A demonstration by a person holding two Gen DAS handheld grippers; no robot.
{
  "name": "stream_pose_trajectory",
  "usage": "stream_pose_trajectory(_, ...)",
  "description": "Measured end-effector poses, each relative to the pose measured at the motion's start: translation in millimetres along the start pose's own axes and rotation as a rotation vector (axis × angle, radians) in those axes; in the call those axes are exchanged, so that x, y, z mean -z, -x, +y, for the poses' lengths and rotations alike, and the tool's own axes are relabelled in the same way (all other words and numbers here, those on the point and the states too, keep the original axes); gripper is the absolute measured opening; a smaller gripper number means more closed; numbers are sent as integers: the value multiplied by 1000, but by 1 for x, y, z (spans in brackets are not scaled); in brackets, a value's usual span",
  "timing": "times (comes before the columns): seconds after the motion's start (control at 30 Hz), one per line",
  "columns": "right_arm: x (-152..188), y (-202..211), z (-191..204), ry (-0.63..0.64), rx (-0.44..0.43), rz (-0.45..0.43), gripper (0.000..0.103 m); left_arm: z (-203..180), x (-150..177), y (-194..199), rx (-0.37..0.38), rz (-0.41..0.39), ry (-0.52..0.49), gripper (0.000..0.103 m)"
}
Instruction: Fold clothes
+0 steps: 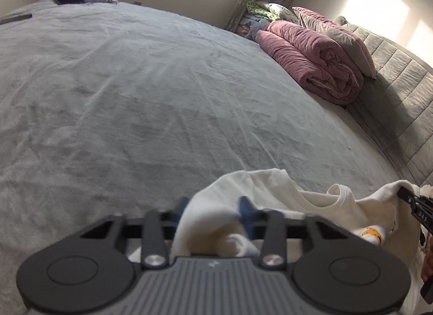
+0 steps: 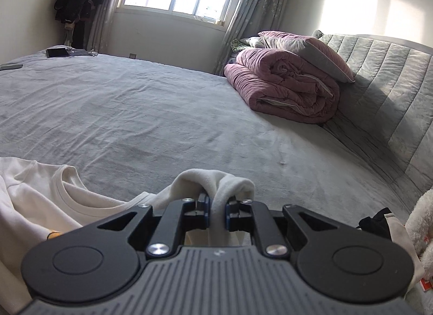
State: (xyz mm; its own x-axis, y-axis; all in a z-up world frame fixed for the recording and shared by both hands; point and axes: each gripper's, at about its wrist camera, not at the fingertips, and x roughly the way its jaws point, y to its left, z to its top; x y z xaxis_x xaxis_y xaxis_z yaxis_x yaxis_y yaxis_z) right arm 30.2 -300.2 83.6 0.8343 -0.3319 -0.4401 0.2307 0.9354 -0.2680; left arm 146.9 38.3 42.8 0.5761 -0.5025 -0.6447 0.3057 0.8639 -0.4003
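Both grippers pinch a cream shirt at the near edge of the grey bed.

Biggest risk: the cream shirt sags between the two grips, so its collar could bunch or crease if laid down uneven; slipping is possible, as only thin folds are caught. Left gripper is narrow, clamped on one shoulder fold; shirt body trails toward 3 o'clock. Right gripper is narrow, clamped on the other shoulder; collar lies at 9 o'clock.
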Motion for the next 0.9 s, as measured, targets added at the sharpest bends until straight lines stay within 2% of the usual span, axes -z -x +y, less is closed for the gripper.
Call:
stream_pose_trajectory(0.1,-2,1,1,-3,20,-25,11,4,6,-1,-9,14,0,9)
stream_pose_trajectory(0.23,-3,7,-1,-10,48,-77,11,4,0,23,-7,-63,24,8)
stream_pose_trajectory(0.3,-5,16,-5,-28,73,-141,11,4,-5,44,-29,-129,36,8)
stream_pose_trajectory(0.4,-11,29,-21,-116,94,-240,10,6,-9,83,-95,-291,23,8)
stream_pose_trajectory(0.47,-13,34,-28,-165,114,-287,10,11,-11,106,-105,-388,28,8)
stream_pose_trajectory(0.5,-13,35,-30,-184,127,-301,10,14,-11,112,-98,-408,33,8)
stream_pose_trajectory(0.53,-13,36,-31,-202,139,-314,10,16,-12,113,-86,-405,29,8)
stream_pose_trajectory(0.6,-14,29,-26,-169,124,-271,10,18,-11,99,-87,-317,-22,8)
stream_pose_trajectory(0.7,-10,9,-15,-106,90,-134,10,24,-2,59,-114,-130,-26,8)
stream_pose_trajectory(0.73,-8,4,-13,-98,75,-94,10,25,1,51,-108,-105,-18,8)
stream_pose_trajectory(0.77,-6,-1,-11,-89,61,-55,10,25,2,49,-100,-98,-22,8)
stream_pose_trajectory(0.9,-6,0,-17,-110,61,-46,10,19,1,61,-85,-145,-67,8)
